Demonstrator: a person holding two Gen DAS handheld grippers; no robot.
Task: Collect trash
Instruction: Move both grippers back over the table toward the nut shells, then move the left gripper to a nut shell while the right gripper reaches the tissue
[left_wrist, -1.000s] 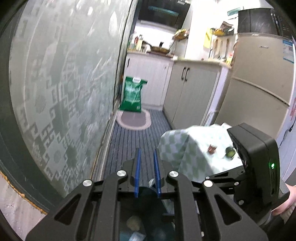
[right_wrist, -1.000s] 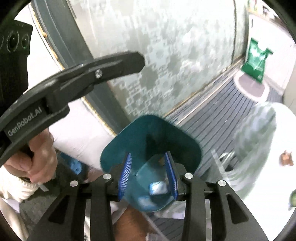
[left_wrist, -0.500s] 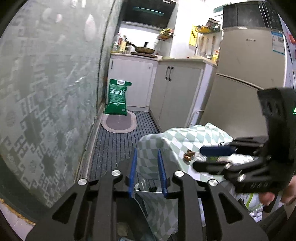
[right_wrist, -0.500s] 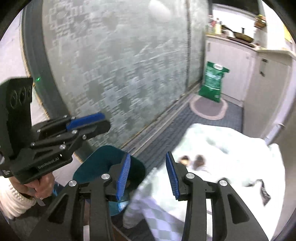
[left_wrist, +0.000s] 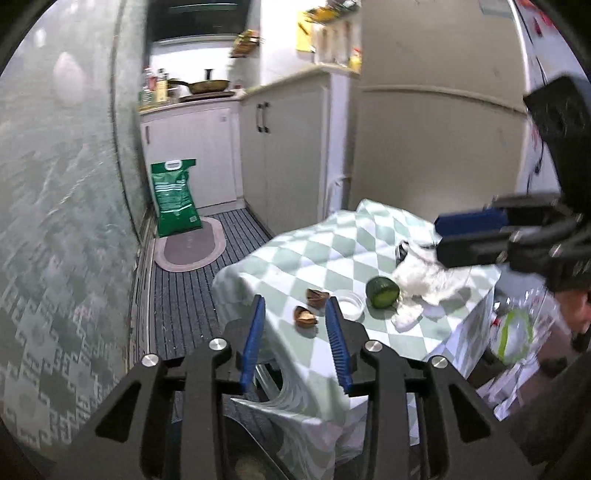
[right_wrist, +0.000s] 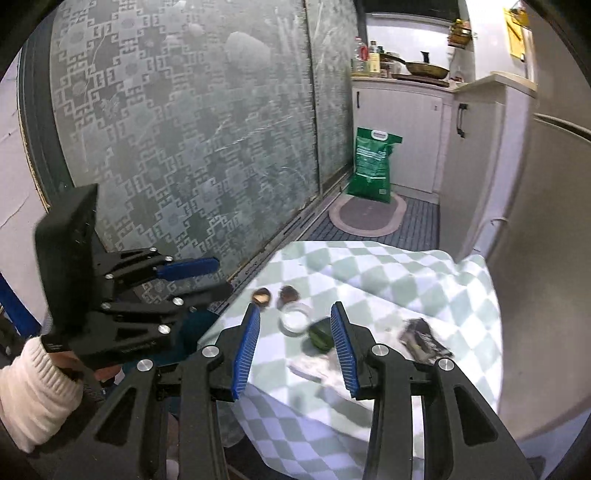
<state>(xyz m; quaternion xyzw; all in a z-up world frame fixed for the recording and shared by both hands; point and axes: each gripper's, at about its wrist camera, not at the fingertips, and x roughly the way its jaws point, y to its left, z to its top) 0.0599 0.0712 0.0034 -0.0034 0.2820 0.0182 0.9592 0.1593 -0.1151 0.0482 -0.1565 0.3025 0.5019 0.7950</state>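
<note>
Both sets of tongs, left (left_wrist: 295, 339) and right (right_wrist: 295, 345), spread and empty above the checkered cloth tabletop (right_wrist: 424, 273). On the cloth: two brown nutshell halves (left_wrist: 312, 306), round white lid (left_wrist: 349, 308), cut green cucumber stub (left_wrist: 382, 292), crumpled white tissue (left_wrist: 424, 284), dark crinkled wrapper (right_wrist: 421, 336). Striped floor (left_wrist: 184, 295) running open along the patterned glass door (right_wrist: 184, 129).

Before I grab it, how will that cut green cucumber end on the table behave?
The cucumber end looks rounded, so a push may roll it across the checked tablecloth. Its skin looks smooth and its cut face possibly moist, so the pads could slip. It seems firm and light.
</note>
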